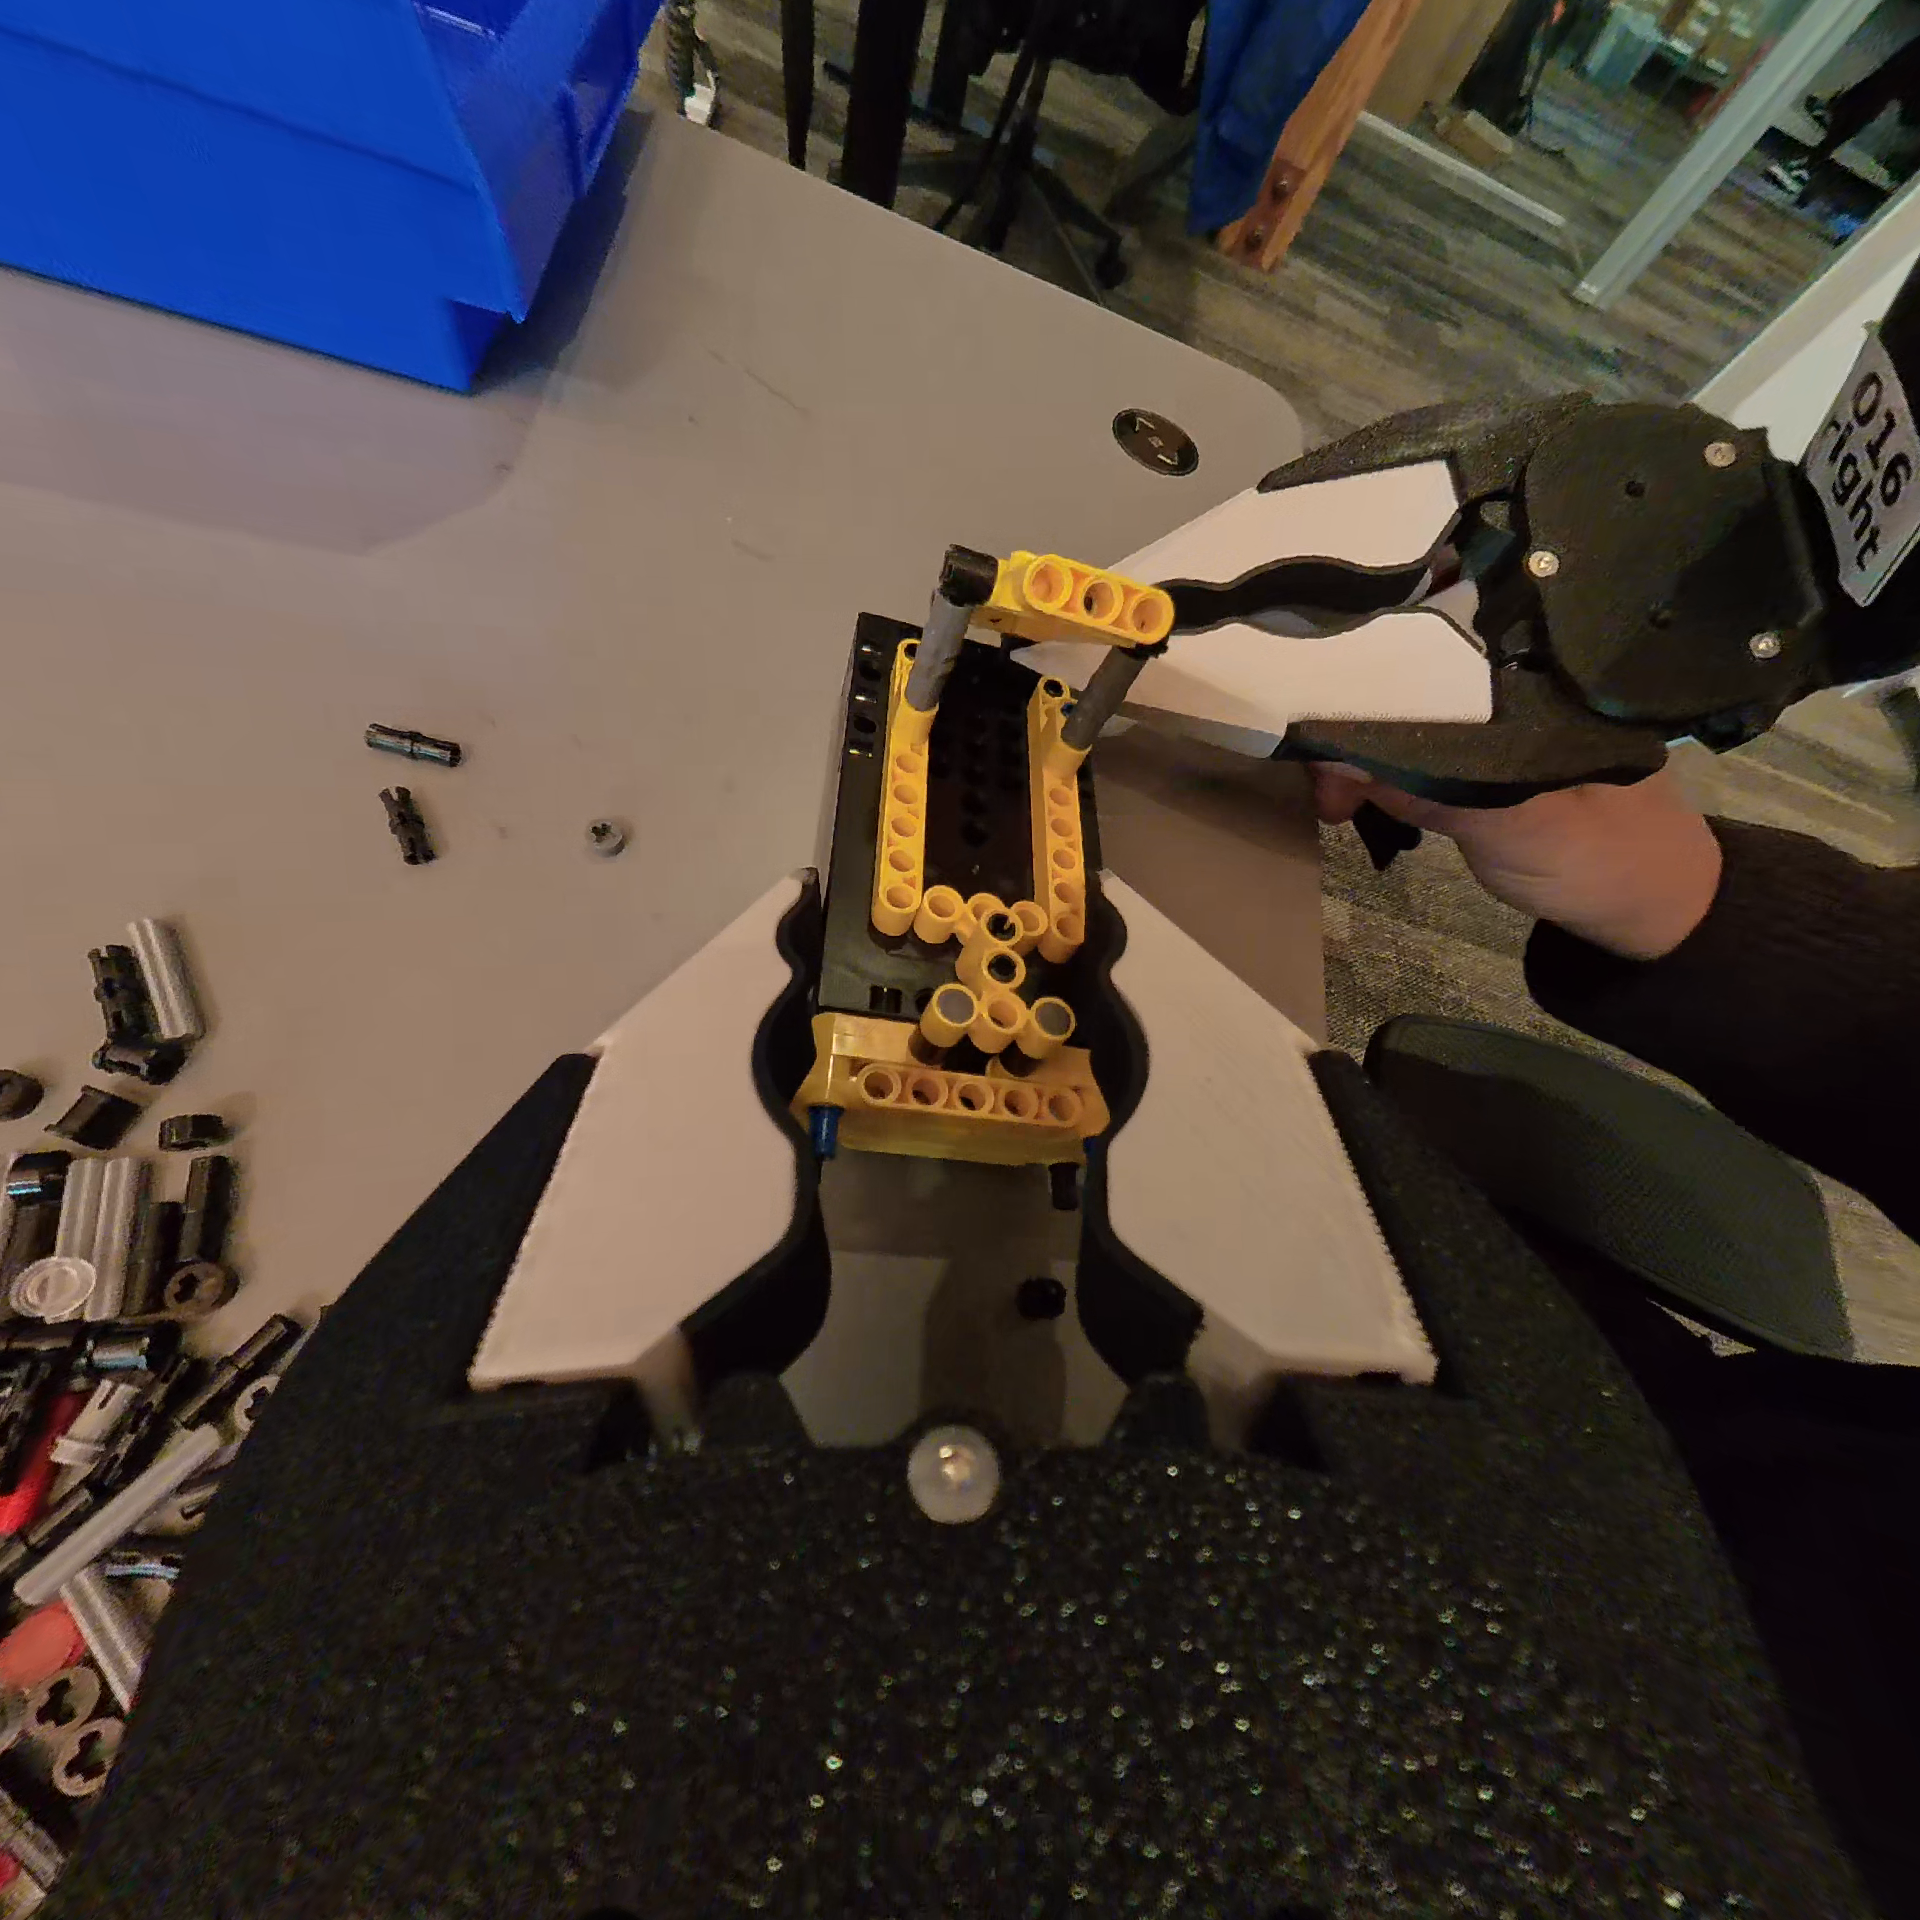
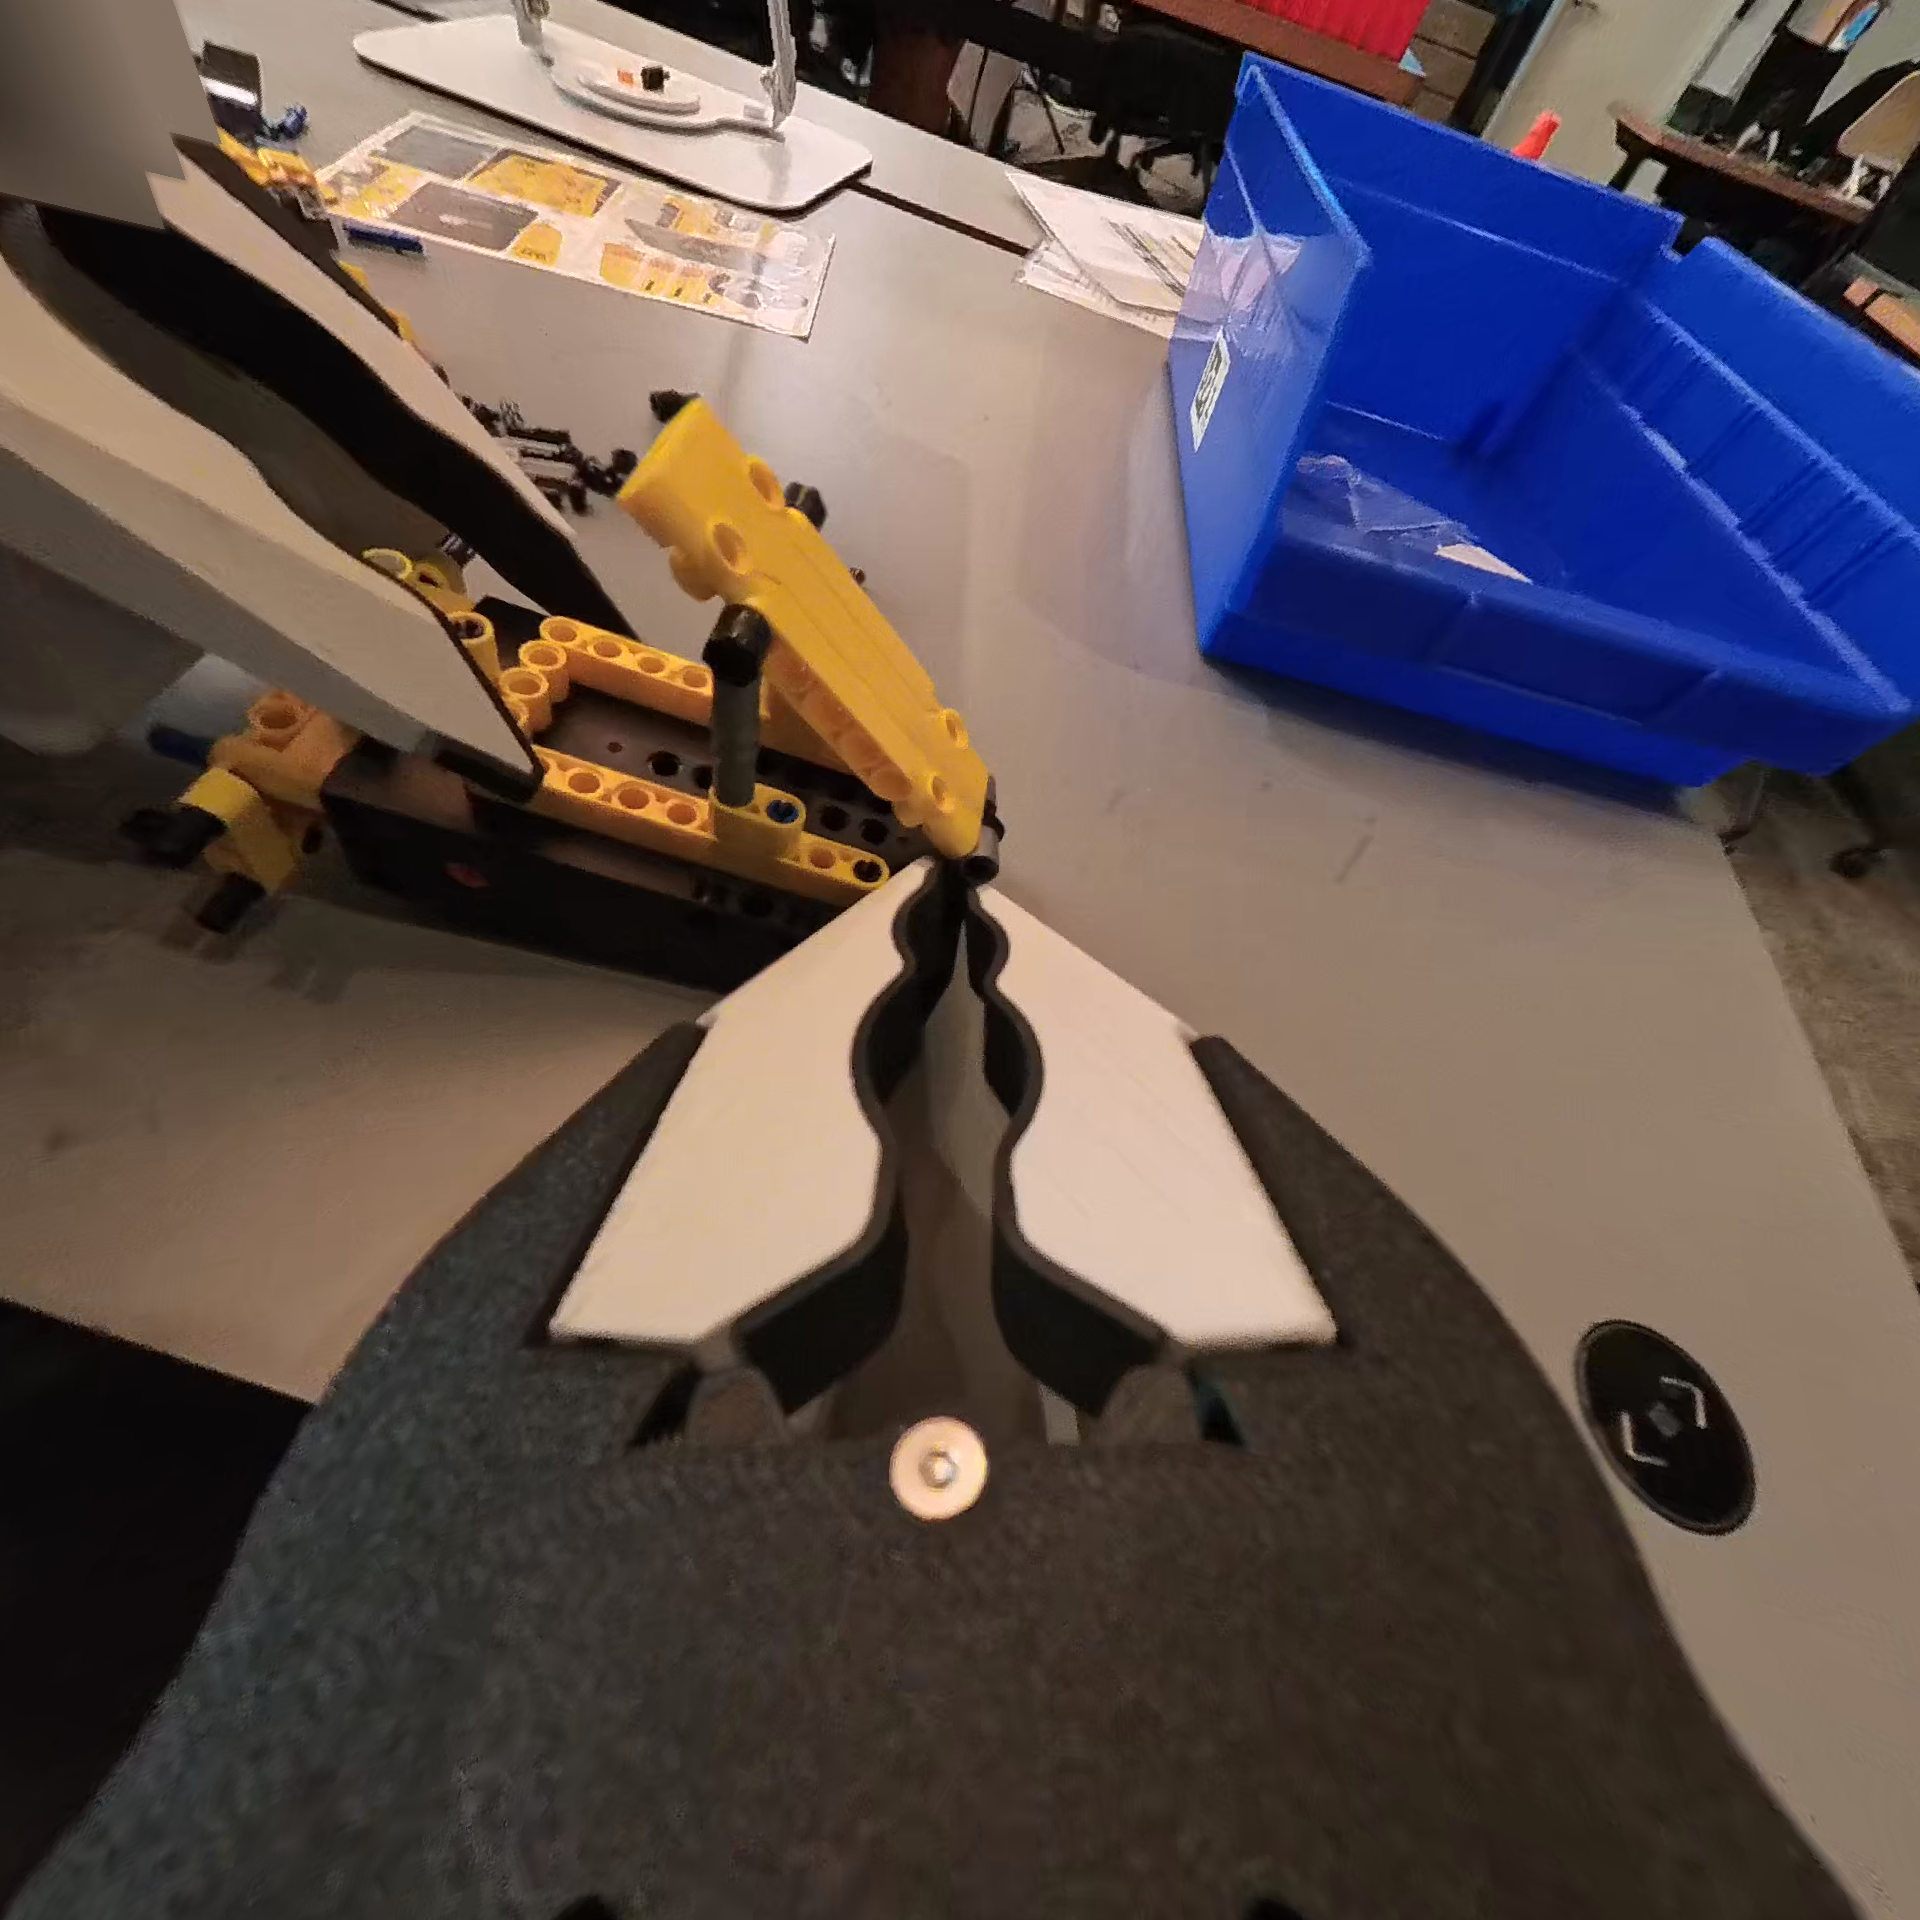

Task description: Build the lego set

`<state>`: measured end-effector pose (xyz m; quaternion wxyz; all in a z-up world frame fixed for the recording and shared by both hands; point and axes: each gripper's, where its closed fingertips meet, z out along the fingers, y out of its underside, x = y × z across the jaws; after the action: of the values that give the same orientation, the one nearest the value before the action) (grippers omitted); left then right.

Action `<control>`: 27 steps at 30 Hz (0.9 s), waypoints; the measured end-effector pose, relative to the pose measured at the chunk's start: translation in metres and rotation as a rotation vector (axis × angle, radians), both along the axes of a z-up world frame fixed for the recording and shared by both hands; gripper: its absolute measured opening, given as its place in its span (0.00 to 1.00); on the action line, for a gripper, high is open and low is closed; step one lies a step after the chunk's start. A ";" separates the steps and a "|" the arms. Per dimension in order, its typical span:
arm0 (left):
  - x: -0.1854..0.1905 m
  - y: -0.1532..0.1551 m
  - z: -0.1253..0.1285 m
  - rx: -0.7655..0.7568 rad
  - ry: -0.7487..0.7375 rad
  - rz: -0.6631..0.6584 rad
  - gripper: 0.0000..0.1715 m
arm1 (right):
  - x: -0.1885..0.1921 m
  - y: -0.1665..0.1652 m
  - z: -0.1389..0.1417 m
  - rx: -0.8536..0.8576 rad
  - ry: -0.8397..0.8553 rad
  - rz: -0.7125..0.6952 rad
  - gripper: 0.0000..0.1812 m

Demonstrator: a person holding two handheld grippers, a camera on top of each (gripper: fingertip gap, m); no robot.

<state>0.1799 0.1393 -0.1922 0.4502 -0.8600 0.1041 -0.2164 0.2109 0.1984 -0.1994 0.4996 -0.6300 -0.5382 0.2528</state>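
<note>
On the grey table, between both grippers: yellow-and-black building-brick model (image 1: 971,862), pinned from two sides.

Left gripper (image 1: 961,1023): fingers spread about as wide as the model's black body, clamped on its sides near the end with the yellow cross beam (image 1: 971,1101). Same gripper shows in the right wrist view at upper left (image 2: 457,717), reaching down over the model (image 2: 623,790).

Right gripper (image 2: 951,883): fingers nearly closed, tips pinching the near end of the yellow panel piece (image 2: 831,644), which stands tilted up off the model. In the left wrist view it comes in from the right (image 1: 1153,623), held by a person's hand (image 1: 1558,862), tips on the short yellow beam (image 1: 1091,597) at the top.

Grey axles (image 1: 935,655): two, rising from the model's yellow side beams to that short beam; one carries a black end cap (image 1: 966,571).

Model position: near the table's (image 1: 623,520) right edge, black body lying flat on it.

Loose parts (image 1: 104,1299): pile of black, grey and red pins and connectors at left of the left wrist view; two black pins (image 1: 412,745) and a small grey bush (image 1: 607,836) lie apart from it.

Blue bin (image 2: 1558,499): well beyond the model, open top; also at upper left in the left wrist view (image 1: 291,177).

Round black table control (image 2: 1662,1423): just right of the right gripper body.

Printed sheets (image 2: 582,218): far side of table, beside a silver monitor base (image 2: 613,104).
</note>
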 end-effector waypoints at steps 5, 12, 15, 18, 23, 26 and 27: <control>0.003 -0.001 -0.002 -0.022 -0.017 -0.018 0.30 | 0.009 -0.002 0.001 -0.098 0.013 0.015 0.02; 0.007 -0.002 -0.002 -0.024 -0.027 -0.034 0.30 | 0.018 -0.007 0.003 -0.171 -0.013 0.086 0.03; 0.010 -0.002 -0.002 -0.022 -0.015 -0.048 0.31 | 0.024 -0.010 0.001 -0.191 -0.039 0.113 0.03; 0.012 -0.003 -0.002 -0.025 -0.018 -0.057 0.31 | 0.029 -0.012 0.000 -0.205 -0.067 0.130 0.03; 0.017 -0.005 -0.002 -0.030 -0.031 -0.079 0.31 | 0.037 -0.019 0.000 -0.253 -0.106 0.205 0.04; 0.016 -0.004 -0.002 -0.027 -0.024 -0.072 0.30 | 0.042 -0.017 -0.001 -0.240 -0.141 0.219 0.12; 0.016 -0.004 -0.002 -0.027 -0.024 -0.071 0.30 | 0.042 -0.015 0.001 -0.123 -0.176 0.206 0.13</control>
<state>0.1963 0.1355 -0.1943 0.4319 -0.8590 0.1264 -0.2439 0.2525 0.1838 -0.1983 0.3824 -0.6207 -0.6250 0.2790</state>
